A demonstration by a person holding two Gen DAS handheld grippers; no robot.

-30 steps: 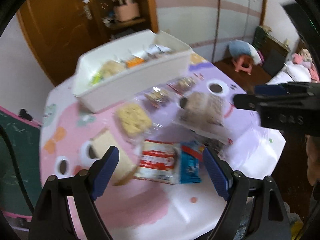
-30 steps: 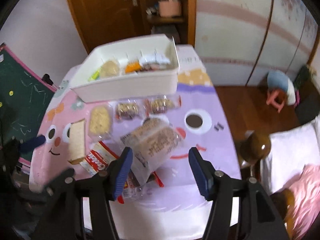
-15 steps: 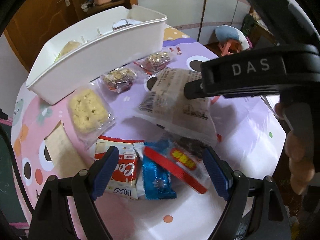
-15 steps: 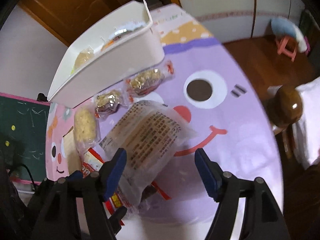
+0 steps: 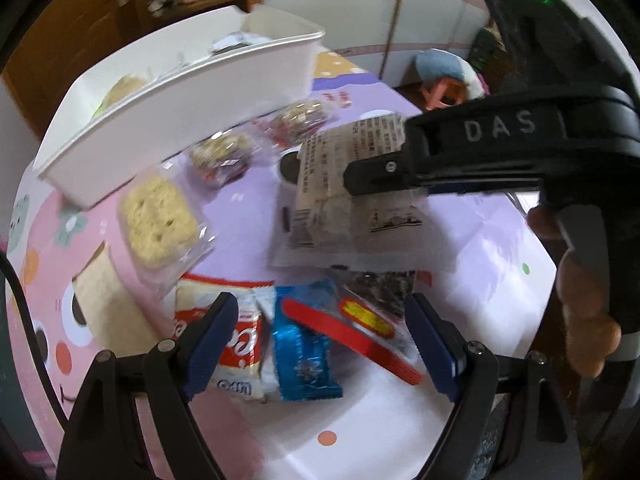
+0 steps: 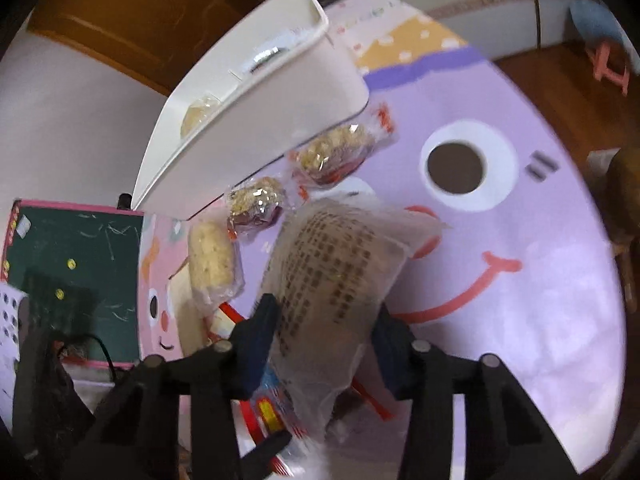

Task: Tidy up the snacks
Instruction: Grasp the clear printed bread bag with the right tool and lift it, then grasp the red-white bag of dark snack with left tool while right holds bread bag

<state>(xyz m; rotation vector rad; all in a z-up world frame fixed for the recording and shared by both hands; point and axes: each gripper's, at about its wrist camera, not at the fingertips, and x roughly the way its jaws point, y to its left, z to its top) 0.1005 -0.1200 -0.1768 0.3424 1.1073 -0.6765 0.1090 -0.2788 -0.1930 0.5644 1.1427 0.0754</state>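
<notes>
The right gripper (image 6: pixel 324 320), its blue-padded fingers closed against both sides, is clamping a large translucent printed snack bag (image 6: pixel 332 280) and holding it above the pink-and-purple cartoon tablecloth (image 6: pixel 520 208), near the long white plastic bin (image 6: pixel 280 100). The left gripper (image 5: pixel 320 344) is hovering with its fingers spread wide and gripping nothing, above a red-and-white wrapper (image 5: pixel 236 340) and a blue foil packet (image 5: pixel 304 352) lying side by side on the cloth.
</notes>
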